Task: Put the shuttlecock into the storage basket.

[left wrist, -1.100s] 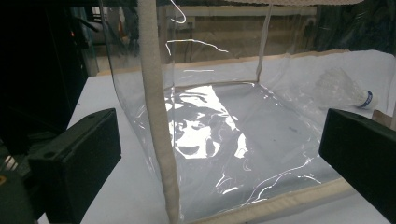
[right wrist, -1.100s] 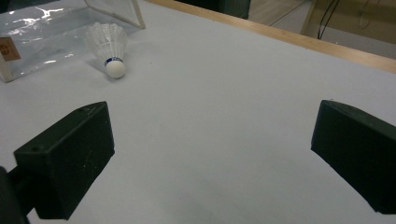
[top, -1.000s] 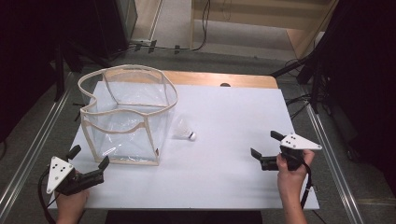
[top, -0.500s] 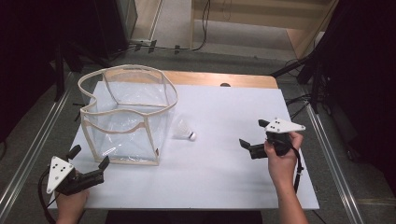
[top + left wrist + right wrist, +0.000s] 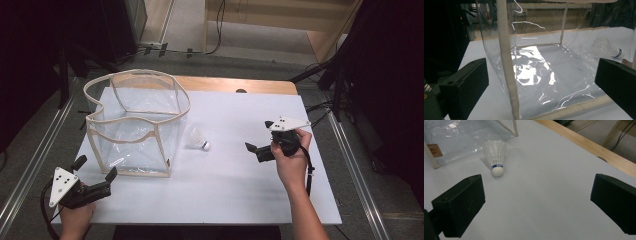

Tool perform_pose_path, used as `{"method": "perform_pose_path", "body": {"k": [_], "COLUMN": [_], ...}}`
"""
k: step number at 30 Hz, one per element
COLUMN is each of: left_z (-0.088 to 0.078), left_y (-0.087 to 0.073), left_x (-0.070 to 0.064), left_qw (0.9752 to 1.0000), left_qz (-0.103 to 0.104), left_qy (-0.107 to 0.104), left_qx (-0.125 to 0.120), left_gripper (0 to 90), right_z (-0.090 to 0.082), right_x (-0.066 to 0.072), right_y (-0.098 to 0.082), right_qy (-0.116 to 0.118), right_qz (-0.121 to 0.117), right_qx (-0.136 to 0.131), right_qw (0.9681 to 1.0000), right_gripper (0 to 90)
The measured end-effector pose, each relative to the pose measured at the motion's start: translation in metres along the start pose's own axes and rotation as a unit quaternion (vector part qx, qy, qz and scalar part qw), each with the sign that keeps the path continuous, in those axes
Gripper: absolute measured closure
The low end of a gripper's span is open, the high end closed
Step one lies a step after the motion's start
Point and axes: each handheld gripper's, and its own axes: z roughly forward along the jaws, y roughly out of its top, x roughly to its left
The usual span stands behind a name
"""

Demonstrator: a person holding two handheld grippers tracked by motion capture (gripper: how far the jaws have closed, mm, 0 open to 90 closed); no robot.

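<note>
My right claw has moved in from the table's right edge toward the shuttlecock; my left claw hasn't shifted. Right claw jaws wide apart, holding nothing, aimed at the shuttlecock, which lies ahead of it and off to the left jaw's side in the right gripper view, well apart from both jaws.

Shuttlecock lies on its side on the white table, long axis running roughly toward my right claw: cork tip nearest the claw, feather skirt pointing away toward the clear bag. It sits just beside the bag's wall; can't tell if the feathers touch it.

Left claw jaws also wide apart, empty, facing the bag's near corner seam. Through the plastic the shuttlecock looks blurred, feathers hard to make out behind glare. Bag's top rim is cut off in the left gripper view. Both jaw tips are cropped at frame edges in the gripper views.
</note>
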Motion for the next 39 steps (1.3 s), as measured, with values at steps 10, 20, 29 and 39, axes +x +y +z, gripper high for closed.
{"method": "perform_pose_path", "body": {"k": [10, 20, 29, 39], "left_z": [0.0, 0.001, 0.0, 0.0], "left_y": [0.0, 0.0, 0.0, 0.001], "left_x": [0.0, 0.001, 0.001, 0.002], "left_qw": [1.0, 1.0, 1.0, 0.9999], "left_qz": [0.0, -0.002, -0.005, -0.006], "left_qy": [-0.001, -0.004, -0.007, -0.011], "left_qx": [0.001, 0.001, 0.001, 0.001], "left_gripper": [0.0, 0.0, 0.0, 0.0], "right_z": [0.011, 0.032, 0.046, 0.065], "right_x": [0.004, 0.013, 0.017, 0.026], "right_y": [0.013, 0.029, 0.04, 0.049], "right_qy": [0.013, 0.028, 0.04, 0.054], "right_qz": [-0.008, -0.025, -0.032, -0.048], "right_qx": [0.011, 0.028, 0.04, 0.074], "right_qw": [0.9998, 0.9989, 0.9979, 0.9946], "right_gripper": [0.0, 0.0, 0.0, 0.0]}}
